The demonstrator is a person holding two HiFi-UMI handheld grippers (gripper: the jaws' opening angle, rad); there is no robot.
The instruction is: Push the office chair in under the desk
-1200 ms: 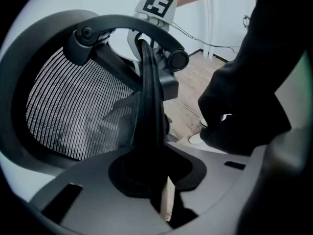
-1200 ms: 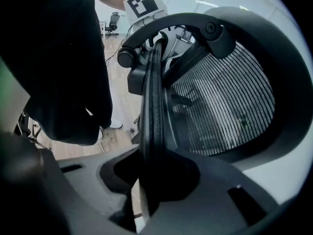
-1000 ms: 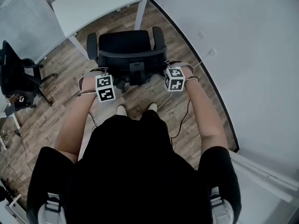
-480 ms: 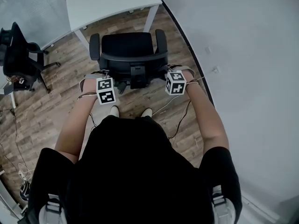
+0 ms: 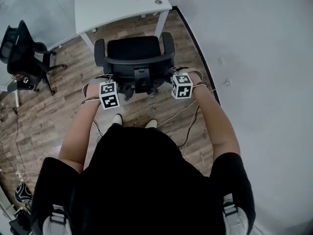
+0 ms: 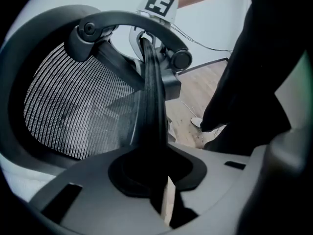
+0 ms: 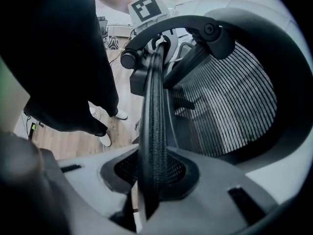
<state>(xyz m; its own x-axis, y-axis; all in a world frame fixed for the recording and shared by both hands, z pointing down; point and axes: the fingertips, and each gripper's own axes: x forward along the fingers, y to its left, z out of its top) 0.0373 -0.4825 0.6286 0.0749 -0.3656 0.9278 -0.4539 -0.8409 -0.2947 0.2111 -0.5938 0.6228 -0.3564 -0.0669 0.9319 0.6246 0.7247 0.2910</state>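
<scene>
Lower frame: the person's dark torso, both bare forearms reaching up-frame. White shoes (image 5: 117,119) stand just below the chair. Thin cables (image 5: 183,112) trail across the wood-plank floor (image 5: 49,111) beside them.

Mid frame: left claw (image 6: 152,177) is closed on the left edge of the backrest rim of the black mesh-backed office chair (image 5: 134,58). Right claw (image 7: 150,180) is clamped likewise on the right edge. The rim fills the narrow gap in each; neither stands wide.

Upper frame: the seat faces the white tabletop (image 5: 117,6), its front edge near it but not yet under. The tabletop's white leg (image 5: 161,22) sits just beside the chair's right armrest (image 5: 168,43).

Risks, as judged:
- The armrest clips that leg if the chair drifts right.
- The seat swivelling would skew the push.
- Cables could snag a foot.
- The thin rim may slip in the claws under a hard shove.
</scene>
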